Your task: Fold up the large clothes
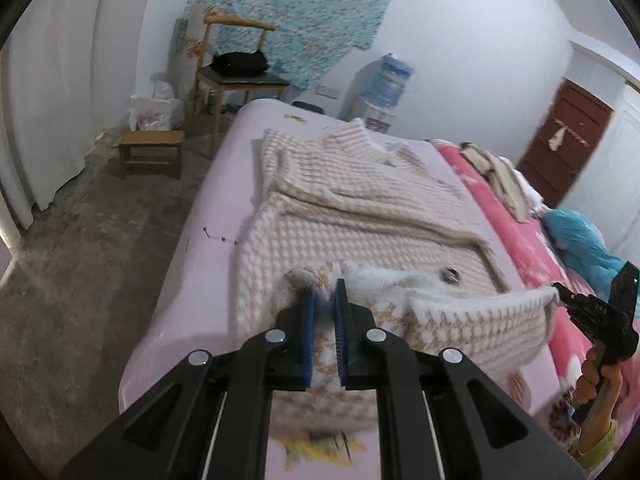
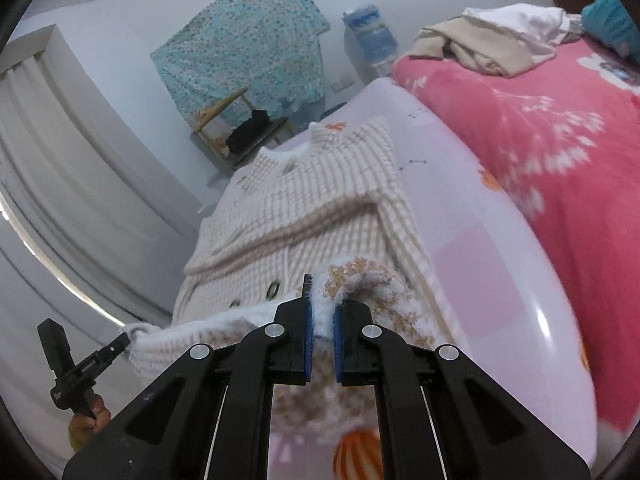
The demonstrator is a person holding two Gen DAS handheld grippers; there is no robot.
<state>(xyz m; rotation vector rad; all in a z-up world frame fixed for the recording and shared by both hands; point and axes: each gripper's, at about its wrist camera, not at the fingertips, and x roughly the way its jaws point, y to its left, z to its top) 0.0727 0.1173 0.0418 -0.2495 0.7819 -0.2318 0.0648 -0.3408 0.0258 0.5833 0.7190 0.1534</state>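
Both tools grip the cardigan's hem: left tool (image 1: 323, 300) and right tool (image 2: 320, 312) each pinch one fluffy corner, lifted. Cream, waffle-knit cardigan (image 1: 360, 208) lies on the lilac bed (image 1: 208, 216), sleeves folded in, metal buttons (image 1: 450, 274) showing.

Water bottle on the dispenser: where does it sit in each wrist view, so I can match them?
Left wrist: water bottle upper centre-right, against the far wall beyond the bed.
Right wrist: water bottle top centre, left of the pink blanket.
Shared landmark: the turquoise cloth on the wall, left of it.
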